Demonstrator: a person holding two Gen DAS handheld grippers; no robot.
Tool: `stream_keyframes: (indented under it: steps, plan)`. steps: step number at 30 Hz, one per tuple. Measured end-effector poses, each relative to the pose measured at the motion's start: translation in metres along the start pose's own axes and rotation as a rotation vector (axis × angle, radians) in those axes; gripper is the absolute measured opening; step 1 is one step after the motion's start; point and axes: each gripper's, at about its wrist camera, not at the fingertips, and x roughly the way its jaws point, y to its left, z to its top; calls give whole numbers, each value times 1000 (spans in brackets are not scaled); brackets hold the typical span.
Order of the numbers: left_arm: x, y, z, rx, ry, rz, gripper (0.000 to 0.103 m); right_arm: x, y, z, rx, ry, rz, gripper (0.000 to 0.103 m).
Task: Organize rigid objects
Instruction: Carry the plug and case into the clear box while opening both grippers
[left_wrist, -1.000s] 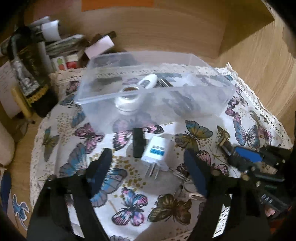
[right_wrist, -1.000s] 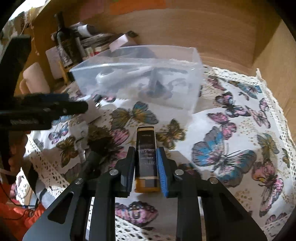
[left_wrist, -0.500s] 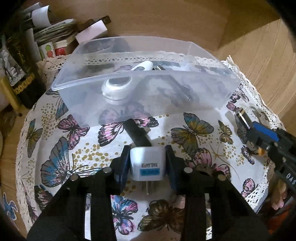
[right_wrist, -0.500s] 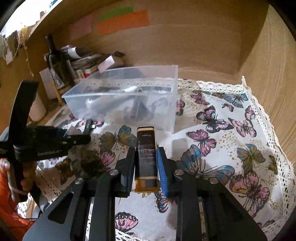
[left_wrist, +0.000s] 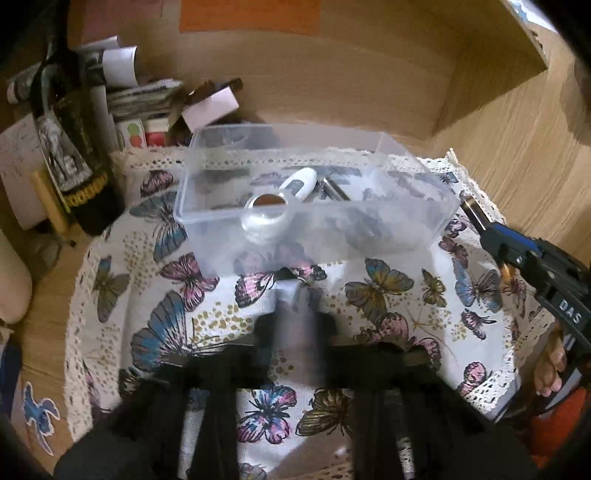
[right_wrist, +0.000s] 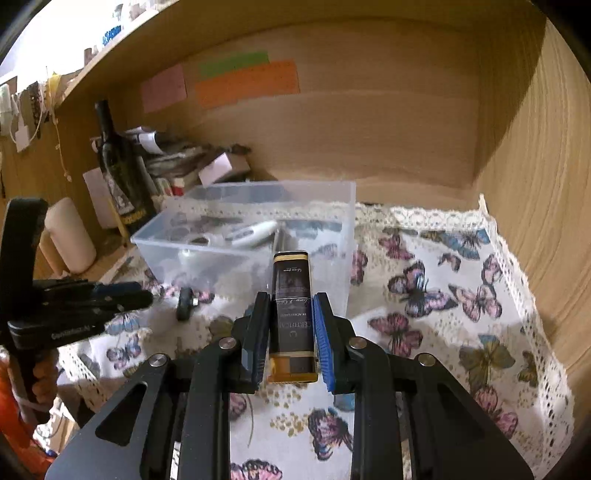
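- Left claw, blurred, seems pinched on a pale plug adapter above the butterfly cloth; light, stiff, best held by its flat sides
- Clear plastic bin waits ahead
- Right claw pinches a slim dark lighter across its smooth, slippery sides

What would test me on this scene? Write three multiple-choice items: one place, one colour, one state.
1. The white thermometer lies:
A) on the cloth
B) in the clear plastic box
C) beside the wine bottle

2. The largest paper note on the back wall is:
A) orange
B) blue
C) white

3. The right hand-held gripper is:
A) open and empty
B) shut on the dark gold-trimmed box
C) shut on a pen

Key:
1. B, it shows through the box's clear walls.
2. A, the widest strip there is plainly orange.
3. B, both pads press the dark box's sides.
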Motion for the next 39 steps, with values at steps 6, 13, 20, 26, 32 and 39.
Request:
stream_keyframes:
  steps: [6, 13, 20, 26, 32, 39]
  plan:
    - [-3, 2, 2, 2, -1, -12, 21, 1, 4, 11, -10, -25, 0, 22]
    - [20, -6, 1, 20, 37, 9, 58, 8, 3, 11, -6, -4, 4, 22]
    - [61, -10, 0, 6, 144, 3, 39, 8, 3, 17, -7, -19, -1, 22]
    - [46, 0, -2, -30, 100, 4, 38, 11, 3, 27, -15, -34, -1, 22]
    - [6, 10, 7, -43, -4, 10, 37, 18, 6, 41, -42, -46, -6, 22]
    - [-29, 25, 41, -52, -155, 38, 38, 32, 7, 62, -65, -57, -17, 22]
